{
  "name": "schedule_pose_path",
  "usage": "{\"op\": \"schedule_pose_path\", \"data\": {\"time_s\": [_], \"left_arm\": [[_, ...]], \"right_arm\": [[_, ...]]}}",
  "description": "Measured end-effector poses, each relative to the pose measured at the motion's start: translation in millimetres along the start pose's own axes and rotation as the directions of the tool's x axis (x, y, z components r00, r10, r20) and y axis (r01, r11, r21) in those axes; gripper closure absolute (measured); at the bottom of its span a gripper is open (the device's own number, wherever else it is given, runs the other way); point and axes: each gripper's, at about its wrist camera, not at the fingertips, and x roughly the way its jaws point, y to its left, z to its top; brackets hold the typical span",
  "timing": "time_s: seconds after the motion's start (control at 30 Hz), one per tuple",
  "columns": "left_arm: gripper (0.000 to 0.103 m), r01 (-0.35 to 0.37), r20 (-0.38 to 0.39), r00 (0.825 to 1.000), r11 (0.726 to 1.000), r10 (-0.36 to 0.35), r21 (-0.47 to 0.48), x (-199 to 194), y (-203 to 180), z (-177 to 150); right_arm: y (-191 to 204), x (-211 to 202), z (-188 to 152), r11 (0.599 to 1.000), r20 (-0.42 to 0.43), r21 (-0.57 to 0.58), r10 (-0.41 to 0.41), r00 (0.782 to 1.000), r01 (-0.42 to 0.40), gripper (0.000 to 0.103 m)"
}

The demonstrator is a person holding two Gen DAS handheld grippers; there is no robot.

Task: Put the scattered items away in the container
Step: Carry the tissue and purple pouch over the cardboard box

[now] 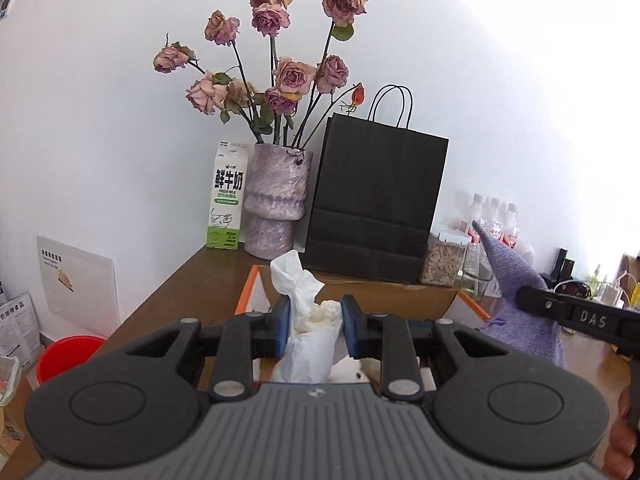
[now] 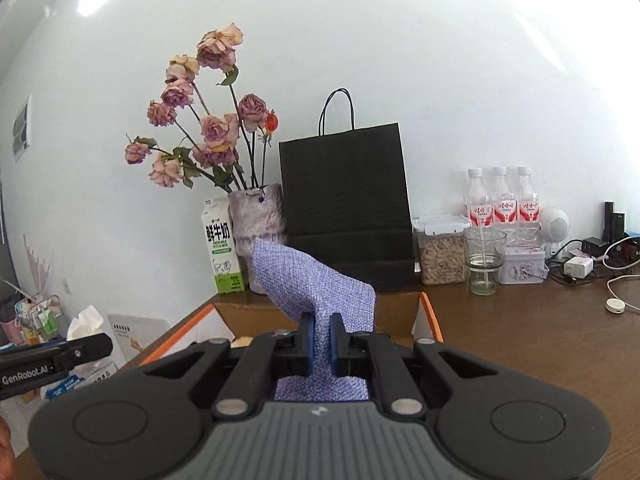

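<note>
Brown tabletop [image 2: 520,340], lower frame: I am pinching crumpled tissue [image 1: 308,320] in the left gripper [image 1: 314,326] and purple cloth [image 2: 316,292] in the right gripper [image 2: 321,344]; either light, loosely pinched item risks slipping short of the cardboard box [image 2: 430,316].

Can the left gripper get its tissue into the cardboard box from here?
Probably yes. The left gripper, shut on the crumpled tissue, is just short of the open cardboard box, and nothing shows between them. The right gripper with the purple cloth stays off to the side.

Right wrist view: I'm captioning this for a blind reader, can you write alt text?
The right claw pinches a purple woven cloth above an open cardboard box on a brown table. Behind stand a vase of dried roses, a milk carton and a black paper bag.
</note>
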Motion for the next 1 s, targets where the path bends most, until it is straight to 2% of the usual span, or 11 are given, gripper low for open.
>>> {"op": "schedule_pose_path", "data": {"time_s": [0.07,0.2,0.27,0.33,0.43,0.53,1.0], "left_arm": [[0.076,-0.007,0.009,1.000,1.000,0.007,-0.006,23.2,-9.4,7.5],[0.076,-0.072,0.013,0.997,0.997,0.072,0.002,75.4,-23.0,11.8],[0.076,-0.077,-0.005,0.997,0.997,0.077,-0.001,94.9,-19.6,3.8],[0.077,-0.080,-0.037,0.996,0.996,0.081,0.038,104.4,-18.7,-5.2],[0.077,-0.107,-0.039,0.993,0.993,0.110,0.058,106.5,-16.5,-12.9],[0.077,-0.094,-0.031,0.995,0.994,0.095,0.051,103.2,-16.2,-14.7],[0.076,-0.107,-0.041,0.993,0.991,0.111,0.081,100.2,-22.3,-20.2]], "right_arm": [[-0.8,22.5,5.3,1.000,0.005,0.019,-0.004,1.000,0.004,0.096],[-5.5,60.8,-1.6,0.999,0.005,0.049,0.003,1.000,-0.003,0.096],[-6.8,69.3,-10.9,0.999,-0.024,0.033,0.014,1.000,-0.013,0.096],[-6.4,71.5,-16.9,1.000,-0.029,0.009,0.002,1.000,-0.001,0.096],[-5.9,72.1,-21.5,1.000,-0.029,-0.006,-0.016,0.999,0.016,0.096],[-4.7,72.4,-26.0,1.000,-0.034,-0.016,-0.020,0.999,0.019,0.096],[-2.0,73.5,-35.4,0.999,-0.064,-0.026,-0.026,0.998,0.024,0.096]]}}
